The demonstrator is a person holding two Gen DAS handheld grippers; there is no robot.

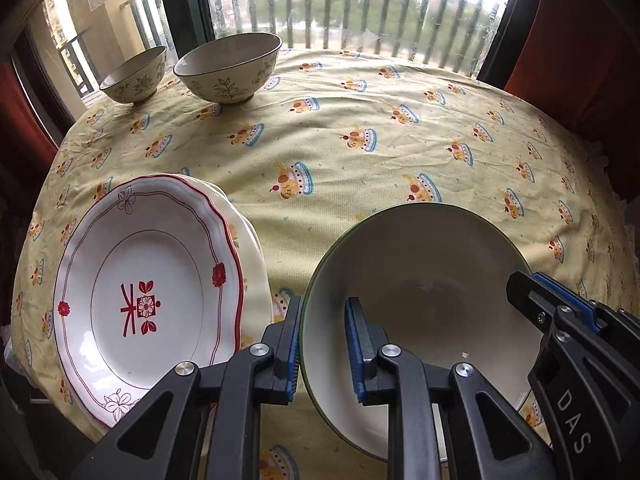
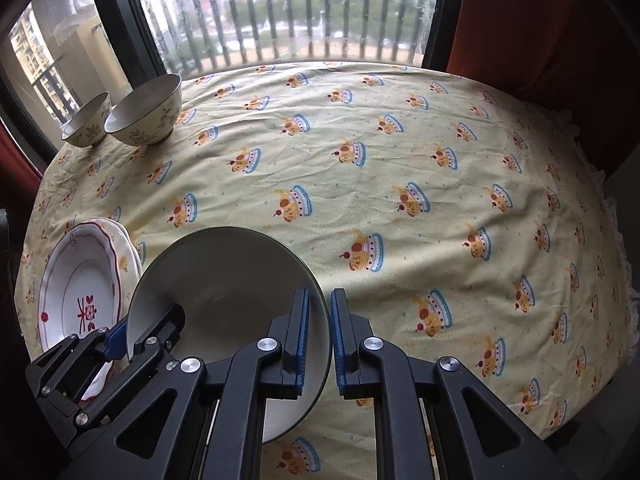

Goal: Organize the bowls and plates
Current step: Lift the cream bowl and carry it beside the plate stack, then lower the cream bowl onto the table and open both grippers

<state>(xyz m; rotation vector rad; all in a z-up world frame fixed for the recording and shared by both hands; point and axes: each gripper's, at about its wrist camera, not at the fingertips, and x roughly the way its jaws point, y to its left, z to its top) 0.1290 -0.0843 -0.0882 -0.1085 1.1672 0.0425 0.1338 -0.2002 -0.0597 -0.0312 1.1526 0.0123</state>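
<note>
A large cream bowl with a green rim stands near the table's front edge. My left gripper straddles its left rim, one finger outside and one inside, with a gap to the rim. My right gripper straddles its right rim, jaws close around the wall. The right gripper also shows in the left wrist view, the left gripper in the right wrist view. A white plate with red pattern lies on a cream plate to the left.
Two floral bowls, a small one and a larger one, stand at the far left by the window. The yellow patterned tablecloth covers the table. Red chair backs stand at the right.
</note>
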